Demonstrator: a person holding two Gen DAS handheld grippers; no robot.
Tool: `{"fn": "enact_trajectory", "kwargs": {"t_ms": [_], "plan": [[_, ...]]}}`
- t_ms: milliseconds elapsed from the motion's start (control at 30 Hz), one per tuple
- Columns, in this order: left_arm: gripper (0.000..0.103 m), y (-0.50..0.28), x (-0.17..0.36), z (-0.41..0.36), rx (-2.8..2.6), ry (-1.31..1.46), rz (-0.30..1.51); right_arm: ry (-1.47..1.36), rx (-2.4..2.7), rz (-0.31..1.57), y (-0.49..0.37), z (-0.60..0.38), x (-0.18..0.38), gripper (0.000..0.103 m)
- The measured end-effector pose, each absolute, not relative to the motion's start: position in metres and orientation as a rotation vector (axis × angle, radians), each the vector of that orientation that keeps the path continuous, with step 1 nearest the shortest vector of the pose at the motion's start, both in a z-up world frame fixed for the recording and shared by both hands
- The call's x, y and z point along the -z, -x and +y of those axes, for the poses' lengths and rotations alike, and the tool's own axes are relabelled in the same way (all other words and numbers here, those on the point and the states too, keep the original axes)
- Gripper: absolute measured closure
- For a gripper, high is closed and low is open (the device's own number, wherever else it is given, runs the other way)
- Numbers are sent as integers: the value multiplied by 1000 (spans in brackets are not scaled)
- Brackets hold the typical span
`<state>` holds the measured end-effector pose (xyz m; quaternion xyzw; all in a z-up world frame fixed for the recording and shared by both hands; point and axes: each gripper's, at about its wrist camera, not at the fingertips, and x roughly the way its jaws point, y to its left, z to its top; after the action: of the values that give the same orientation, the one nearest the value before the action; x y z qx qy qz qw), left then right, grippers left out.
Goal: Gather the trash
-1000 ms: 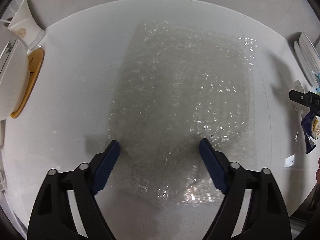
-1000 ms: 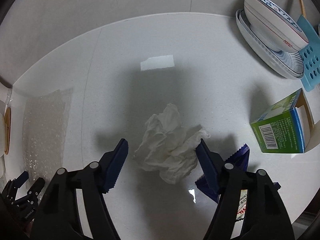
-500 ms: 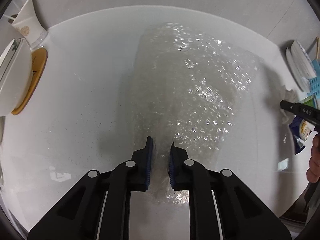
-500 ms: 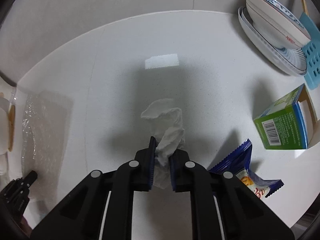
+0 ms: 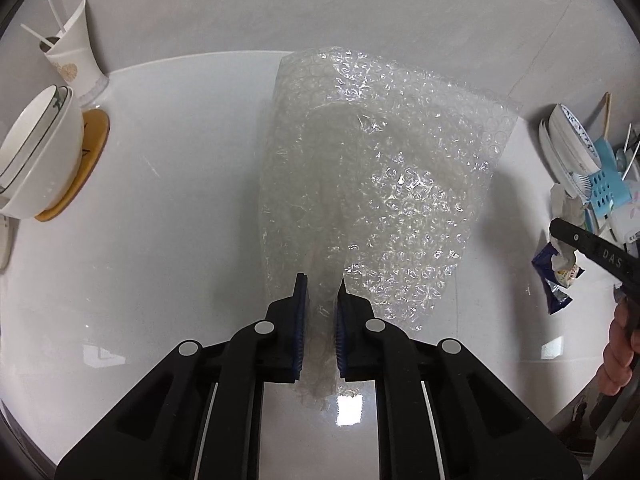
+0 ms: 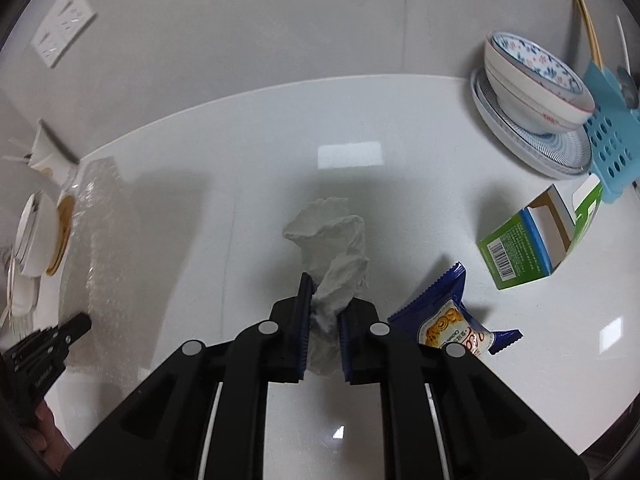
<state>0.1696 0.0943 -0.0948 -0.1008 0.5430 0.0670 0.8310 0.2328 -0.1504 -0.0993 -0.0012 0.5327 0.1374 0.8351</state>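
My left gripper (image 5: 321, 280) is shut on the near edge of a clear bubble wrap sheet (image 5: 384, 176), which hangs lifted off the white counter (image 5: 168, 208). My right gripper (image 6: 324, 280) is shut on a crumpled white tissue (image 6: 332, 240), held above the counter. A blue snack wrapper (image 6: 448, 316) and an open green and white carton (image 6: 528, 248) lie on the counter to the right of the tissue. In the left wrist view the right gripper (image 5: 560, 226) shows at the far right with the tissue, and the snack wrapper (image 5: 554, 280) lies below it.
Stacked white bowls (image 5: 36, 160) on a wooden coaster and a paper cup (image 5: 74, 60) stand at the left wall. A patterned bowl on plates (image 6: 532, 96) and a blue perforated holder (image 6: 612, 136) stand at the back right. A wall socket (image 6: 64, 24) sits high on the left.
Both grippers went from wide open to shut, the left on the bubble wrap, the right on the tissue. Both have since risen, lifting the wrap and the tissue off the counter.
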Motion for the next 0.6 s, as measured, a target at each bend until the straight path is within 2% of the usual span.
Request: {"fn": "enact_trajectory", "kwargs": {"t_ms": [600], "plan": [[92, -134, 64, 71, -168, 249, 1080, 25, -384, 1015, -175, -172, 54, 92]]}}
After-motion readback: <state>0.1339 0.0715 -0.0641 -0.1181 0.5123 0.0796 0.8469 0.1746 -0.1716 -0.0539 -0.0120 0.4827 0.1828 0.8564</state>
